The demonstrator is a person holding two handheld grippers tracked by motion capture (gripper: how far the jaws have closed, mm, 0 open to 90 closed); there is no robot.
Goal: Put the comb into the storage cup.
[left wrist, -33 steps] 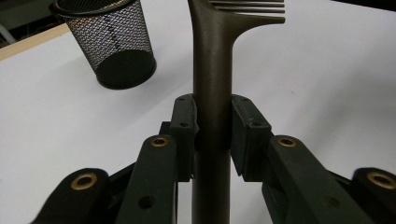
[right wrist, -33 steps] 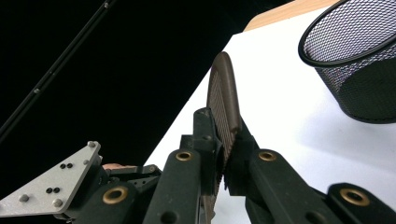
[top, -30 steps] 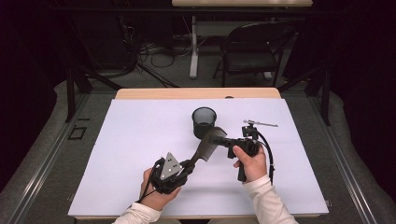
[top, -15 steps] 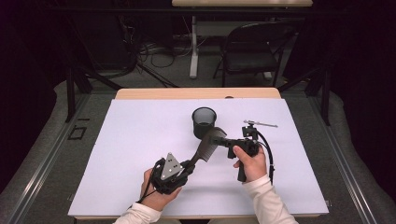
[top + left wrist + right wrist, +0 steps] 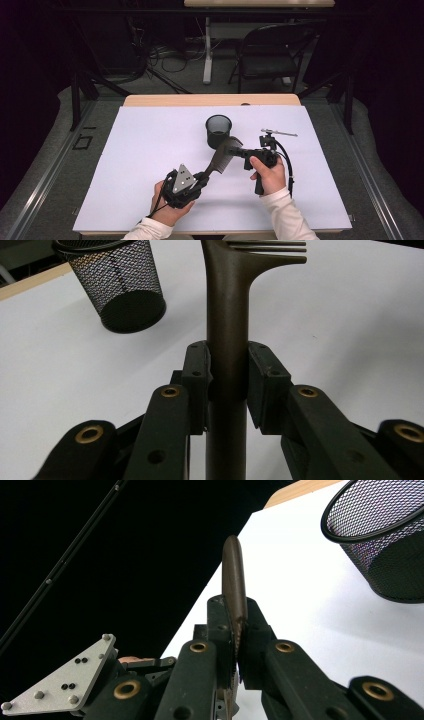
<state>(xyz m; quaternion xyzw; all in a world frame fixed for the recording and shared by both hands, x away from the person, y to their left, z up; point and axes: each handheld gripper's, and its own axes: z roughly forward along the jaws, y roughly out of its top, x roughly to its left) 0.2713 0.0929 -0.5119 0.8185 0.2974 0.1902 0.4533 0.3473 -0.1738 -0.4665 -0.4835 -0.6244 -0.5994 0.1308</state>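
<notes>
comb point(image 5: 221, 159) slanting toward mesh cup point(image 5: 218, 130)

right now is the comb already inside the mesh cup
No, the comb is held above the table between both grippers, beside the mesh cup, not in it.

1. The comb point(image 5: 220, 159) is dark brown, with a long, thick handle and a toothed head; it is held off the white table, slanting from near-left up to far-right.
2. Its handle point(image 5: 227, 340) is clamped between the pads of the left gripper point(image 5: 227, 372); its toothed head point(image 5: 235, 587) is pinched edge-on in the right gripper point(image 5: 236, 630); it lies just near of the black mesh cup point(image 5: 218, 130).
</notes>
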